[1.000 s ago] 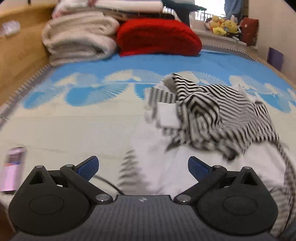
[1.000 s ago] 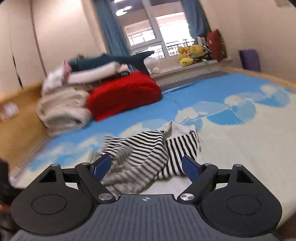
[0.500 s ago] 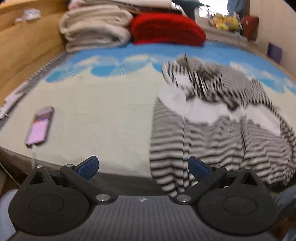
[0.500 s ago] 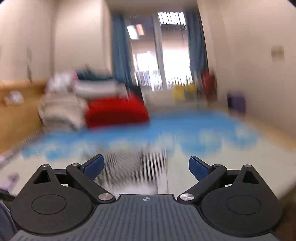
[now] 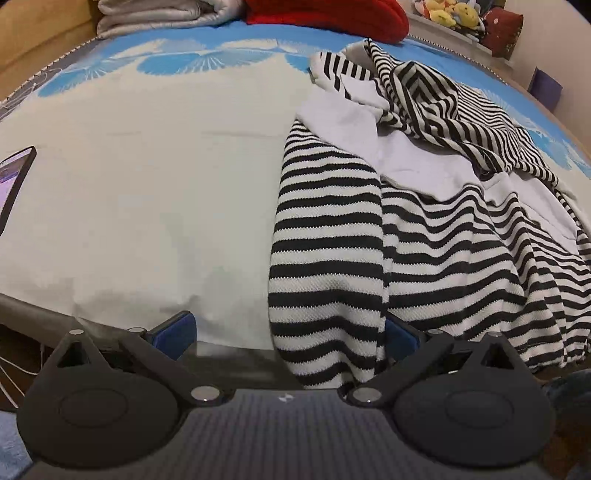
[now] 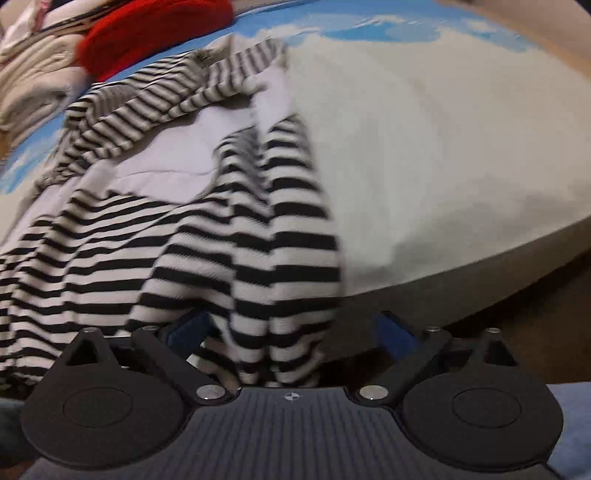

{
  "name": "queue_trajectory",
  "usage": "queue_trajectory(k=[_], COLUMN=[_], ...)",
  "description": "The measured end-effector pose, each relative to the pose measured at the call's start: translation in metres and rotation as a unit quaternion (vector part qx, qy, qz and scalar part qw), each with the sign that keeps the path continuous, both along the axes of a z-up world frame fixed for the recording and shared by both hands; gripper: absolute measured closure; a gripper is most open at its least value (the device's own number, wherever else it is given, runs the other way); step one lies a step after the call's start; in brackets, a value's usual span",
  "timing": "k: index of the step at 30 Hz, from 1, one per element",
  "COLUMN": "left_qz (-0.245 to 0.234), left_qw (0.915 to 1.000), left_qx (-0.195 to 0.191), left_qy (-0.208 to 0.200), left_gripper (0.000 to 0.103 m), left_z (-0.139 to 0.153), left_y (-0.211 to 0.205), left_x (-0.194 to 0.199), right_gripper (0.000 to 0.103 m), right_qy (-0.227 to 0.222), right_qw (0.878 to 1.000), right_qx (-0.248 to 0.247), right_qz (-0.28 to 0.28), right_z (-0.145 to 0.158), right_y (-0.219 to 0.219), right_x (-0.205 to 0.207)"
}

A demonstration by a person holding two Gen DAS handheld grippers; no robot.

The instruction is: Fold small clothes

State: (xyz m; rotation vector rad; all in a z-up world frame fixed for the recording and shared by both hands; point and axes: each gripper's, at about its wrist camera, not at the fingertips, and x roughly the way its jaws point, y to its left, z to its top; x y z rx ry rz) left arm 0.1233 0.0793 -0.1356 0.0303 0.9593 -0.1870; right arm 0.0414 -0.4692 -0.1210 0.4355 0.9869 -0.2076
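Left wrist view: the left tongs (image 5: 286,330) stand spread at the bed (image 5: 147,206) edge, the striped garment (image 5: 369,229) hanging over that edge between the blue pads (image 5: 173,329). Only here, a phone (image 5: 14,181) lies left of the garment and plush toys (image 5: 447,9) sit far behind it.

Right wrist view: the right tongs (image 6: 291,336) are spread too, the striped garment (image 6: 207,236) draping between them. A red cushion (image 6: 147,29) lies behind the garment; the picture is blurred.
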Motion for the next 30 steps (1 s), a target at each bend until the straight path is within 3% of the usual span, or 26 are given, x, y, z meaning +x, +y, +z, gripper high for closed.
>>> queue_trajectory(k=[2, 3, 4, 5, 6, 14, 18, 22, 26, 29, 30], left_qz=[-0.008, -0.010, -0.018, -0.041, -0.062, -0.068, -0.091, -0.091, -0.076, -0.089, -0.076], left_qw=[0.9999, 0.9999, 0.9997, 0.9986, 0.9960, 0.9922, 0.9910, 0.9897, 0.9875, 0.9892, 0.9912], left_qx=[-0.004, -0.005, -0.012, -0.032, -0.061, -0.105, -0.095, -0.094, -0.116, -0.107, -0.103], left_qy=[0.006, 0.010, 0.011, 0.013, 0.022, 0.000, 0.020, 0.058, 0.076, 0.045, 0.034], left_gripper=[0.007, 0.013, 0.036, 0.085, 0.096, 0.097, 0.097, 0.098, 0.098, 0.098, 0.097], left_z=[0.001, 0.003, 0.007, 0.012, 0.016, 0.070, 0.093, 0.093, 0.113, 0.154, 0.167], left_y=[0.001, 0.001, 0.000, 0.001, 0.003, 0.017, 0.015, 0.015, 0.015, -0.003, -0.014], left_x=[-0.002, -0.005, -0.009, -0.014, -0.018, -0.048, -0.079, -0.103, -0.075, -0.002, 0.043], right_gripper=[0.027, 0.056, 0.072, 0.081, 0.088, 0.094, 0.094, 0.094, 0.095, 0.095, 0.095], right_qy=[0.007, 0.009, 0.012, 0.013, 0.010, -0.068, -0.056, -0.032, -0.019, -0.030, -0.027], right_qw=[0.998, 0.998, 0.998, 0.998, 0.998, 0.994, 0.993, 0.992, 0.990, 0.991, 0.992], right_qx=[0.051, 0.060, 0.048, 0.043, 0.058, 0.087, 0.102, 0.120, 0.138, 0.128, 0.124], right_qz=[0.025, 0.032, 0.034, 0.038, 0.039, 0.009, 0.009, -0.008, -0.018, -0.002, -0.015], right_z=[-0.003, 0.003, 0.008, 0.011, 0.016, 0.098, 0.127, 0.132, 0.151, 0.184, 0.188], right_y=[0.002, 0.006, 0.010, 0.012, 0.012, -0.013, -0.016, -0.014, -0.022, -0.039, -0.050], right_x=[0.000, -0.006, -0.006, -0.008, -0.012, -0.066, -0.102, -0.115, -0.077, 0.014, 0.052])
